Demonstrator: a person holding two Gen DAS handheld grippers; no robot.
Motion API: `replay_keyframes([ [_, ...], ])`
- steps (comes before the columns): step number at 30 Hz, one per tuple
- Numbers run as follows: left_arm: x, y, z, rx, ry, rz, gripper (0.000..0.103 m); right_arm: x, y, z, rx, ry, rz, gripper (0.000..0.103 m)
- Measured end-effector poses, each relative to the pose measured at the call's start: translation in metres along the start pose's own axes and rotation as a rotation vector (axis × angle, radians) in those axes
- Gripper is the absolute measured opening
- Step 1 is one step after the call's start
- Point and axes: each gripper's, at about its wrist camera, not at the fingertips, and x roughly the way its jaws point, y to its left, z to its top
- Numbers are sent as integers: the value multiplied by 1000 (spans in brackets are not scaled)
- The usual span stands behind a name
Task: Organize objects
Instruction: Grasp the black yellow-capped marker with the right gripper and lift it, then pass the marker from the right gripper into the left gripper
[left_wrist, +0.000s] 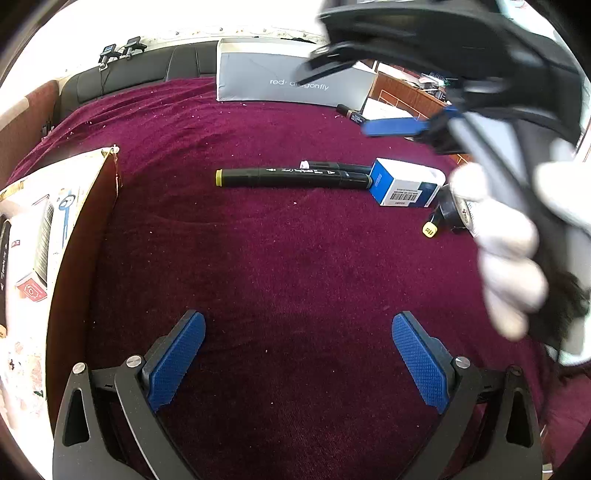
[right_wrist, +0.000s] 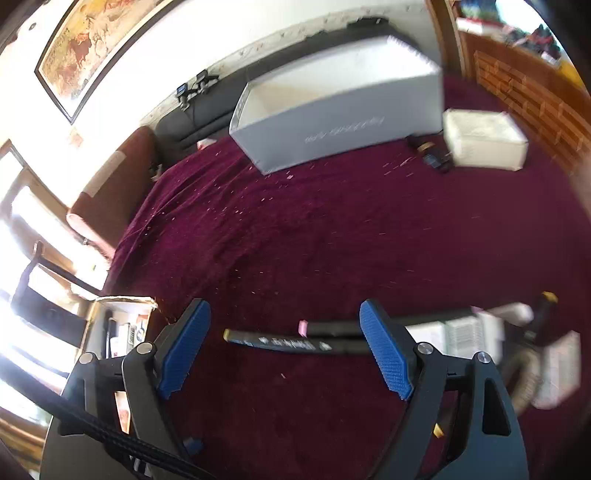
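Two black markers (left_wrist: 291, 176) lie side by side on the maroon cloth, ends against a blue and white box (left_wrist: 406, 186). My left gripper (left_wrist: 297, 354) is open and empty, well short of them. My right gripper (right_wrist: 284, 345) is open and empty, hovering over the same markers (right_wrist: 291, 341); it also shows from the left wrist view (left_wrist: 406, 125), held by a white-gloved hand (left_wrist: 509, 251). A yellow-capped marker (left_wrist: 430, 229) and a tape roll (left_wrist: 458, 214) lie right of the box. An open grey box (left_wrist: 284, 81) stands at the back; it also shows in the right wrist view (right_wrist: 332, 122).
A brown tray (left_wrist: 85, 236) holding several packaged items sits at the left. Another marker (left_wrist: 351, 114) lies near the grey box. A white box (right_wrist: 484, 140) sits at the back right. A black sofa (left_wrist: 129, 79) runs behind the table.
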Motion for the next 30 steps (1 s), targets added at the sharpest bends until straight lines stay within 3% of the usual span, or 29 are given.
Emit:
replay_keyframes([
  [3,0,0,0,1,0,1,99,28,2,7,14,75,56,83],
  [8,0,1,-1,4,1,2,100,59,6,7,-44,199,-80,83],
  [9,0,2,-1,0,0,-5,100,59,8,4,-56,225,-76,83],
  [12,-1,6,0,-5,-1,-17,100,51,15,-10,-39,303,20,83],
  [16,0,7,-1,-6,-1,-21,100,47,21,-42,60,466,253,84],
  [18,-1,9,-1,-9,-3,-26,100,41,19,-56,97,502,299,84],
  [23,-2,14,-2,-13,-7,-33,100,-24,0,-63,123,349,343,84],
  [30,-3,14,-4,-5,-7,-20,100,-132,-16,-83,-55,-76,11,85],
])
